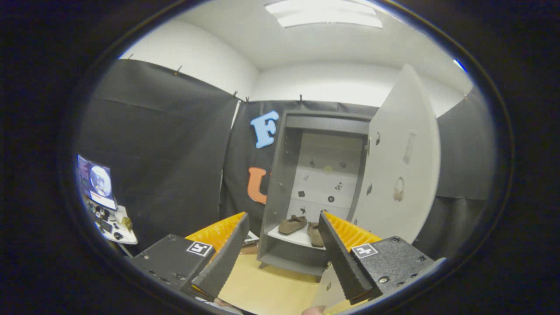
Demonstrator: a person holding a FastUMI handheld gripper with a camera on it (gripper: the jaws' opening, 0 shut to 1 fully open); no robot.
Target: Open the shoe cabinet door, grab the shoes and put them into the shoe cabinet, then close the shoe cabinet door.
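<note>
With both brown shoes (301, 227) already on the lower shelf of the shoe cabinet (280, 183), the gripper (283, 227) hangs back spread wide and empty, apparently free to push the open door (402, 166) shut

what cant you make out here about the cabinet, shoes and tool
- Shoes on the cabinet shelf, gripper view: too small to tell whether they touch; the tool's right finger cuts off one.
- Cabinet door: open; its lower edge hidden behind that finger.
- Marks on the cabinet's back wall: too small.
</note>
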